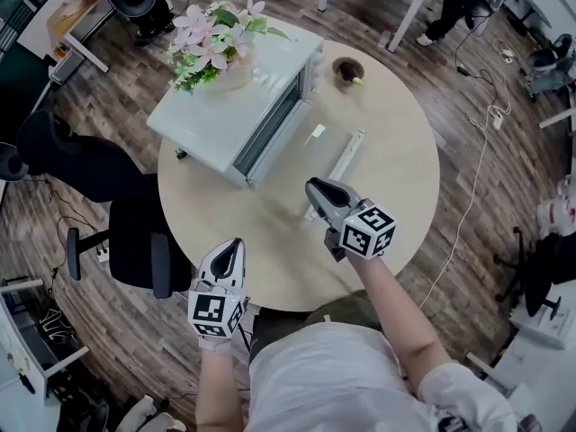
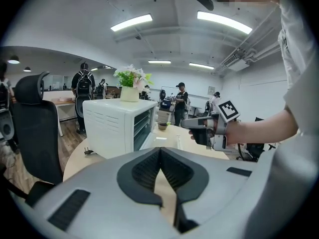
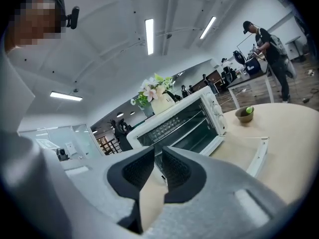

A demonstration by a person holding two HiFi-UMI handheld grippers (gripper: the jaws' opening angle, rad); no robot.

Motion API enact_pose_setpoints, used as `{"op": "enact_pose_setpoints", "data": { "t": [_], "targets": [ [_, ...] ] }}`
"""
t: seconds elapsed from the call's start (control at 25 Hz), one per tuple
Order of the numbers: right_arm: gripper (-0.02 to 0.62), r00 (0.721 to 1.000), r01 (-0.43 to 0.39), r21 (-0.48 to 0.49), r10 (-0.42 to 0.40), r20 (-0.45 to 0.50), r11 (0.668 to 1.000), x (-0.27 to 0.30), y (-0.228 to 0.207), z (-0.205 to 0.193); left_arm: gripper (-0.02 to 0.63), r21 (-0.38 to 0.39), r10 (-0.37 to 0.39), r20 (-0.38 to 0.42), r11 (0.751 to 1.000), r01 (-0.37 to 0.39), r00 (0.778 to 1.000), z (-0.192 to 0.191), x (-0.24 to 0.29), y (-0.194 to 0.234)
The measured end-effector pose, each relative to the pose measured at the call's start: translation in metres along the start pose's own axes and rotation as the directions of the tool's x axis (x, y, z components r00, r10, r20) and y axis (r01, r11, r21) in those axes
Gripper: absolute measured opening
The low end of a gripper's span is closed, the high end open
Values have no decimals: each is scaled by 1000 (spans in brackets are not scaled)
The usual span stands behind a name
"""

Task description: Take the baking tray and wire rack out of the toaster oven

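A white toaster oven [image 1: 225, 124] stands at the back left of the round table [image 1: 396, 178], its glass door [image 1: 331, 147] folded down flat toward the right. In the right gripper view the oven [image 3: 214, 111] shows a wire rack [image 3: 169, 125] on an upper level and a darker shelf, perhaps the baking tray [image 3: 199, 141], below it. My right gripper [image 1: 310, 185] hovers in front of the open door, its jaws a narrow gap apart with nothing between them [image 3: 158, 151]. My left gripper [image 1: 236, 241] is at the table's near edge, shut and empty [image 2: 160, 149].
A vase of pink flowers [image 1: 216, 43] sits on top of the oven. A small dark bowl with a green thing [image 1: 347, 68] stands behind the door. A black office chair [image 1: 135, 246] is at the table's left. People stand at desks further back.
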State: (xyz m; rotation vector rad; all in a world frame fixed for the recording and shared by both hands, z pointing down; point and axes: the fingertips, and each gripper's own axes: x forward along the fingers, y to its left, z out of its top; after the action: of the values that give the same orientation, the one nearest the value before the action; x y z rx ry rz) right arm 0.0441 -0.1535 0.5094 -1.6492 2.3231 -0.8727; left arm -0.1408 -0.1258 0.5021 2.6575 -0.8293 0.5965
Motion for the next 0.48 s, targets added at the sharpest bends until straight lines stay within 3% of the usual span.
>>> {"op": "enact_pose_setpoints", "data": {
  "t": [0.48],
  "targets": [
    [95, 992, -125, 215, 129, -2, 968, 75, -58, -5, -8, -75, 175, -43, 981, -177, 984, -4, 23, 1]
  ]
}}
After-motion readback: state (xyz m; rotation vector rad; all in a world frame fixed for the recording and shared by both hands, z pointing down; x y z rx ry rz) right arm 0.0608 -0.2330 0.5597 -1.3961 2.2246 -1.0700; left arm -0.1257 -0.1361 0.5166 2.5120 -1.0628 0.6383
